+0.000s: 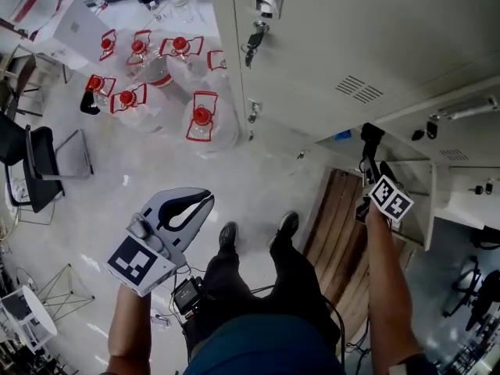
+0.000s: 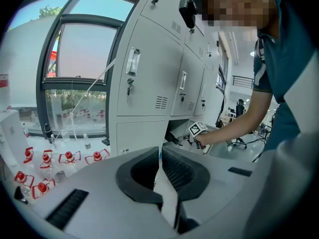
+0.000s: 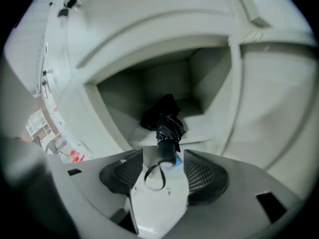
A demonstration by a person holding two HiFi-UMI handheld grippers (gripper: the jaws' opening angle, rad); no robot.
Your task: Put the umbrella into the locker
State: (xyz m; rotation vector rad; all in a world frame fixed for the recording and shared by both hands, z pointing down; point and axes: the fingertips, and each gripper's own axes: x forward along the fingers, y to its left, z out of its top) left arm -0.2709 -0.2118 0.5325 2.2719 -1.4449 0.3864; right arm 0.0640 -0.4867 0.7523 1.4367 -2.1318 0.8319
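Observation:
A folded black umbrella (image 3: pixel 162 116) lies inside the open low locker compartment (image 3: pixel 209 128), its handle (image 3: pixel 167 152) and strap loop pointing out toward me. My right gripper (image 3: pixel 163 156) stands open around that handle, with the pads clear of it on both sides. In the head view the right gripper (image 1: pixel 369 143) reaches into the compartment beside the swung-out door (image 1: pixel 418 198), and the umbrella is hidden there. My left gripper (image 1: pixel 208 200) hangs over the floor well to the left, away from the lockers. In its own view the left gripper (image 2: pixel 160 156) is shut with nothing in it.
Grey locker doors (image 1: pixel 351 45) with keys (image 1: pixel 254 37) in them rise ahead. Several red-capped water bottles (image 1: pixel 141 69) stand on the floor at upper left, by a black chair (image 1: pixel 35 166). Wooden boards (image 1: pixel 340 241) lie under the right arm. The person's shoes (image 1: pixel 228 233) are below.

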